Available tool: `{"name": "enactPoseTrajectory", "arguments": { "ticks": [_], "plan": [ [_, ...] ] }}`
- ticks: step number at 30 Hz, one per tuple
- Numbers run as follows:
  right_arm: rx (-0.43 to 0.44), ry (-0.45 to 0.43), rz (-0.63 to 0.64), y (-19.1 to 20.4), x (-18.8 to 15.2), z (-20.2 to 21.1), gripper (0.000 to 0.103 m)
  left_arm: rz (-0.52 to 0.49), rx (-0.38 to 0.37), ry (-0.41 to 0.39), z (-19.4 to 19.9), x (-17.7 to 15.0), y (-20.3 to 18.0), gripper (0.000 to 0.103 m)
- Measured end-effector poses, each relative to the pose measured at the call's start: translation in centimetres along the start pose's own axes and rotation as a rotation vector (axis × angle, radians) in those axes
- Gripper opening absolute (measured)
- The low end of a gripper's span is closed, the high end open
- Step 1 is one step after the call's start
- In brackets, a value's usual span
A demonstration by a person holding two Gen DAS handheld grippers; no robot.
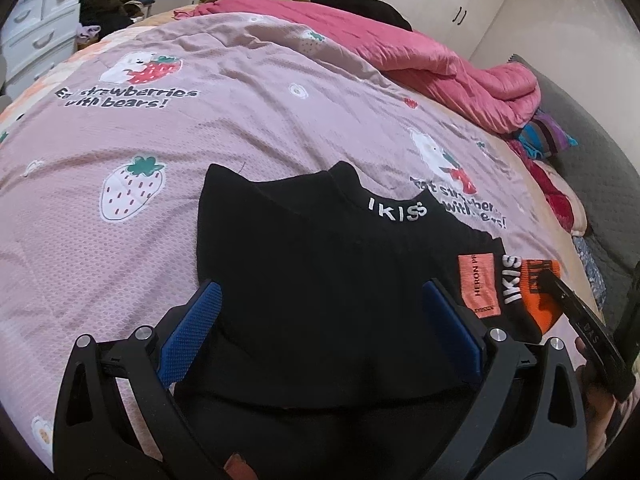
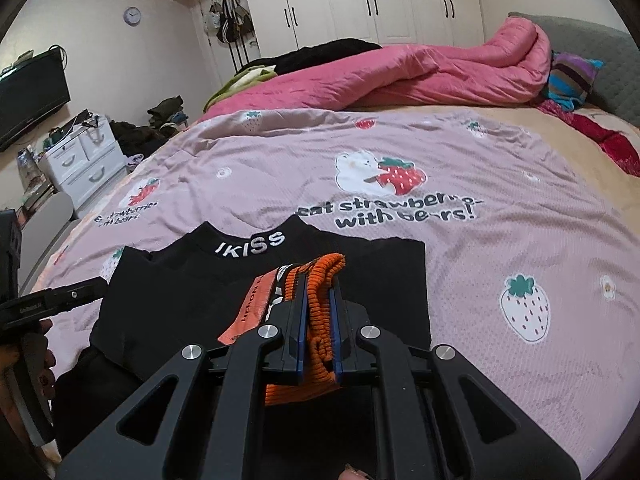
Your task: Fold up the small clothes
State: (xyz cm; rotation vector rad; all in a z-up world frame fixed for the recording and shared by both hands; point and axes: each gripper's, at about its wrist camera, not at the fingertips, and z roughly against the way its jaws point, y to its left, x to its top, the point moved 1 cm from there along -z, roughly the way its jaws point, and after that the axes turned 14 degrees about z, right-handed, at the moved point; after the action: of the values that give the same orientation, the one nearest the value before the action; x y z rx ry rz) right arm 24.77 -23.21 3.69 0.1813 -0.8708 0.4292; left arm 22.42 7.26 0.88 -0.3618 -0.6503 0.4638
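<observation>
In the right wrist view, low centre, the right gripper [image 2: 318, 300] has its jaws pinched on the orange cuff [image 2: 320, 292] of a sleeve; the ribbed knit bunches between the blue pads. In the left wrist view the left gripper [image 1: 320, 312] hangs with jaws wide apart and empty, low in the frame over the middle of the black top [image 1: 320, 272].

The top lies flat on the bed [image 1: 200, 128], collar toward the upper part of the frame, its body spread in the lower centre of both views.

The step looks like folding the sleeve in over the body. To do it well, carry the cuff across low and level so the sleeve lays flat, and use the left jaws to pin the body so it does not drag.

The top's right edge runs straight; bare sheet lies right and above. The pink quilt [image 2: 400, 76] sits well apart, at the upper frame.
</observation>
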Motion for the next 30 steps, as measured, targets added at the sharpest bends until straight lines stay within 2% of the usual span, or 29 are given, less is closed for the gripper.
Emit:
{"name": "enactPoseTrajectory", "arguments": {
  "ticks": [6,7,9,17,24,30],
  "plan": [
    [-0.007,0.018,-0.009,-0.2,-0.2,-0.1,0.011,-0.009,0.001,0.012,-0.3,-0.3,-0.2,0.093],
    [-0.010,0.019,-0.010,-0.2,-0.2,-0.1,0.013,-0.007,-0.001,0.014,-0.3,-0.3,-0.2,0.093],
    [-0.016,0.009,-0.013,-0.3,-0.2,0.2,0.026,-0.015,0.002,0.016,-0.4,-0.4,-0.3,0.093],
    [0.021,0.021,0.034,1.3,-0.4,0.2,0.027,-0.079,0.025,0.033,-0.7,-1.1,-0.9,0.093],
    [0.070,0.038,0.090,3.5,-0.4,0.0,0.035,-0.140,0.058,0.067,-1.3,-2.3,-0.8,0.093],
    [0.105,0.047,0.128,5.1,-0.6,-0.1,0.041,-0.159,0.078,0.148,-2.6,-3.2,0.3,0.093]
  ]
}}
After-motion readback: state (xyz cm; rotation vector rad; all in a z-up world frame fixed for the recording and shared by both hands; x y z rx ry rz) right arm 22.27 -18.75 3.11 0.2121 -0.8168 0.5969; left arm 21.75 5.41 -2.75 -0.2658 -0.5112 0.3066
